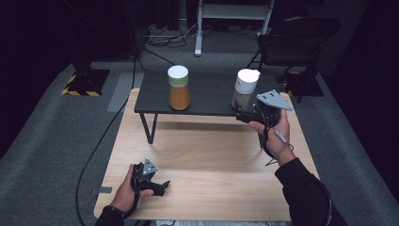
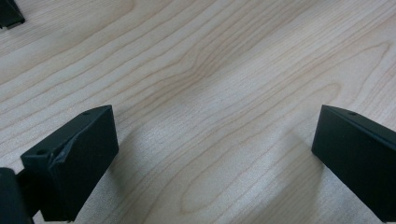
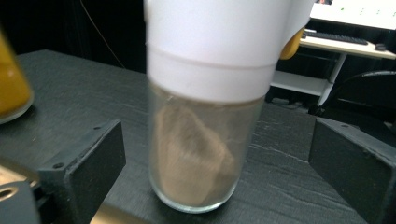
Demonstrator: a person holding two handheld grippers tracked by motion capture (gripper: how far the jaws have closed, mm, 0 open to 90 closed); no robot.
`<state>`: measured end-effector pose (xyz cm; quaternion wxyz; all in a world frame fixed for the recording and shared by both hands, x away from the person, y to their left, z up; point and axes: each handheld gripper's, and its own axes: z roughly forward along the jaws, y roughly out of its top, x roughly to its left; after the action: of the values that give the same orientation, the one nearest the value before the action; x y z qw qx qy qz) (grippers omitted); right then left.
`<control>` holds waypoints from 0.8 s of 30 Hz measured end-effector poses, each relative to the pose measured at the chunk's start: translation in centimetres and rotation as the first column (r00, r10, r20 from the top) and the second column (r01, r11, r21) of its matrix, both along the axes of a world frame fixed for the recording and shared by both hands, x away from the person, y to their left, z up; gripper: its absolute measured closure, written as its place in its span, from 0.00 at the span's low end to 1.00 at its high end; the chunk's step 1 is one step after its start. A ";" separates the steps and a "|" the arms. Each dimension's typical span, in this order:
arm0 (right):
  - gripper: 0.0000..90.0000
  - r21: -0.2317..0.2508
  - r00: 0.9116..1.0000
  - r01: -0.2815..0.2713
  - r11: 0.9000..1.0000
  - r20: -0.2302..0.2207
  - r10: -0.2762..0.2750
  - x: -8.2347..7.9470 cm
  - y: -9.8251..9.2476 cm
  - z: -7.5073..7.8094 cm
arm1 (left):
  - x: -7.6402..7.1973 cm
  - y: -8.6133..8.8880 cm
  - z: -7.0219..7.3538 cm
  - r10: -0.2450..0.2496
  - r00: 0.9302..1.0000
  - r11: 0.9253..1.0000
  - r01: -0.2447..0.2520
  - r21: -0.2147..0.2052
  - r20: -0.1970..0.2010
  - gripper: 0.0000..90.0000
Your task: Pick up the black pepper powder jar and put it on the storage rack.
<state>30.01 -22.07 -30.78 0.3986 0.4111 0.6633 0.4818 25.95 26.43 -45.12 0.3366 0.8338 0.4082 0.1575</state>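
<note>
From the high view, a low black shelf [image 1: 207, 101] stands on the pale wooden table [image 1: 207, 160] carrying two jars — an orange-filled jar [image 1: 179, 88] toward its left and a white-capped glass jar [image 1: 244, 89] toward its right, with the right gripper [image 1: 241, 115] held up just beside that second jar while the left gripper [image 1: 164, 185] rests low on the table's near left part. In the left gripper view the jaws are spread wide over bare wood grain, nothing between them. In the right gripper view the jaws stand wide apart on either side of the white-capped glass jar [image 3: 205, 116] — not touching it — which sits upright on the black shelf [image 3: 74, 93] holding brownish powder, the orange-filled jar [image 3: 11, 88] at the left edge.
</note>
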 end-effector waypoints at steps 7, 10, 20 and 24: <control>0.04 -0.023 1.000 -0.018 1.000 0.015 0.018 -1.0 -0.1 -1.1 | 0.0 0.0 0.0 0.000 1.000 1.000 0.000 0.000 0.000 0.01; 0.04 -0.042 0.999 -0.024 0.999 0.027 0.025 -1.5 -0.1 -1.7 | 0.0 0.0 0.0 0.000 1.000 1.000 0.000 0.000 0.000 0.00; 0.04 -0.083 0.996 -0.063 0.995 0.054 0.068 -3.5 -1.0 -4.2 | 0.0 0.0 0.0 -0.001 1.000 1.000 0.001 0.000 0.001 0.00; 0.04 -0.091 0.995 -0.085 0.992 0.052 0.090 -4.0 -1.4 -4.9 | 0.0 0.0 0.0 0.000 1.000 1.000 0.000 0.000 0.000 0.00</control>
<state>25.99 -23.43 -35.67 0.4133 0.3496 0.6902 0.4802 25.95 26.44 -45.12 0.3367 0.8338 0.4081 0.1575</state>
